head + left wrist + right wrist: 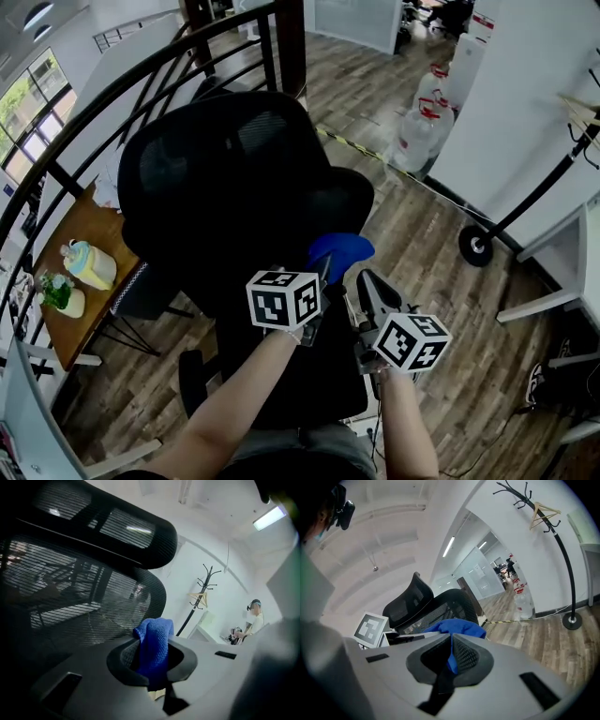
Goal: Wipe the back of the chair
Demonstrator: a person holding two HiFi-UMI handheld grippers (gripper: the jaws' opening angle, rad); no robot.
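Left gripper [324, 274], lower centre: jaws clamped on blue cloth [341, 251]. Right gripper [367, 284] beside it, jaws narrow, pinching same cloth. Chair back [225, 178], black mesh, fills centre; cloth at its right edge. Best: stretch cloth flat, press lightly, overlapping strokes.

From the head: looks steeply down, close above the black mesh-backed office chair [225, 178] and the wood-plank floor [422, 234].
From the left gripper view: sits low, tilts upward, very near the chair's mesh.
From the right gripper view: faces roughly level across the room, farther from the chair.
Shared by all three: chair and blue woven cloth [339, 251].
Shared by both gripper views: tall black coat stand [199, 595].
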